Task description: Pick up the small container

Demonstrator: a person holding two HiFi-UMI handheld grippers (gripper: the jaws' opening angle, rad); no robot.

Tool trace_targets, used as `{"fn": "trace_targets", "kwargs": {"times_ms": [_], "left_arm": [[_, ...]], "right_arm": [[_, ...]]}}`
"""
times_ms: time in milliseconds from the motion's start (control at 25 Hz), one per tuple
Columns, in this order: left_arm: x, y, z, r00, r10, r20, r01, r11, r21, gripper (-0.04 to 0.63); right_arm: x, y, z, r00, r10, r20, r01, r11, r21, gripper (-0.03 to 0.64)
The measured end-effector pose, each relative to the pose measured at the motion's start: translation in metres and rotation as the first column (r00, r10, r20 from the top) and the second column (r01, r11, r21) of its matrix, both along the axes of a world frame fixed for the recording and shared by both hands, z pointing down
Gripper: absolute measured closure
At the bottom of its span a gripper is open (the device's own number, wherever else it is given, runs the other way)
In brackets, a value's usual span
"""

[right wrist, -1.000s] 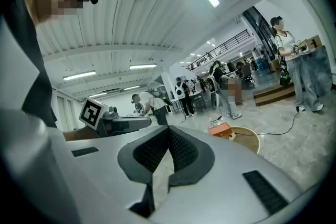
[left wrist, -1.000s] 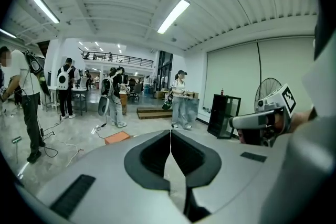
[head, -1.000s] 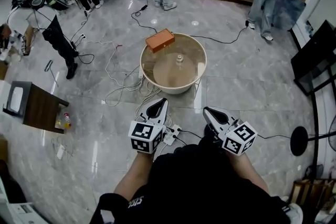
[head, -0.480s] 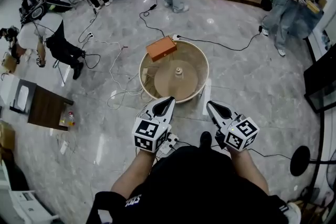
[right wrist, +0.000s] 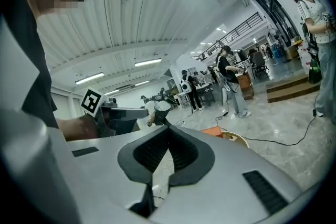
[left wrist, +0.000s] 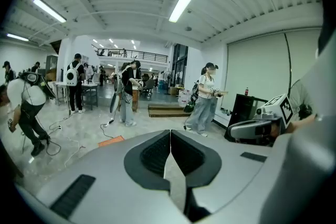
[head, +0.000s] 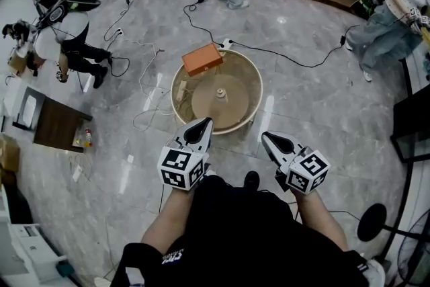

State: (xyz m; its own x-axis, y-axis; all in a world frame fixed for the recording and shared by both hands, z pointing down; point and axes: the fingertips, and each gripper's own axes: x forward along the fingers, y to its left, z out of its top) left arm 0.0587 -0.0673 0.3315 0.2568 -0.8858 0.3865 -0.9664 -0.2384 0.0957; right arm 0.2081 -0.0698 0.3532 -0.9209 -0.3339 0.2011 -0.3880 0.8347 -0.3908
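Pickup not yet started: my left gripper [head: 205, 123] and right gripper [head: 265, 136] are both clenched empty, well short of what seems the small container [head: 220, 93] in the round tub [head: 174, 95].

The floor [head: 322, 111] is of grey glossy stone tiles. A round beige stand [head: 180, 101] with a raised rim is on it. A small container [head: 220, 93] stands upright in the middle of the stand, and an orange box [head: 202, 58] lies on its far rim. White cables [head: 149, 87] lie in loops on the floor just left of the stand, and a black cable [head: 289, 57] runs away to the right. Well apart at the left is a dark side table [head: 57, 128], with a bottle [head: 88, 138] beside it.
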Motion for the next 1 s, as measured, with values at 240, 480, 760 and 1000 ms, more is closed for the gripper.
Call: {"fn": "trace_targets", "kwargs": {"times_ms": [240, 480, 760, 1000], "left_arm": [[0.008, -0.013, 0.016, 1.0, 0.004, 0.003, -0.004, 0.999, -0.037, 0.575], [-0.004, -0.033, 0.029, 1.0, -0.021, -0.016, 0.02, 0.998, -0.055, 0.575], [-0.053, -0.078, 0.05, 0.994, -0.074, -0.077, 0.068, 0.995, -0.075, 0.575], [-0.117, -0.117, 0.063, 0.984, -0.127, -0.124, 0.116, 0.989, -0.091, 0.575]], "right_arm": [[0.01, -0.028, 0.001, 1.0, 0.015, -0.006, -0.015, 1.0, -0.006, 0.603], [-0.006, -0.046, 0.02, 0.999, -0.009, -0.033, 0.007, 0.998, -0.067, 0.603], [-0.069, -0.093, 0.028, 0.994, -0.089, -0.069, 0.084, 0.994, -0.073, 0.603], [-0.139, -0.136, 0.031, 0.979, -0.165, -0.124, 0.154, 0.984, -0.089, 0.603]]}}
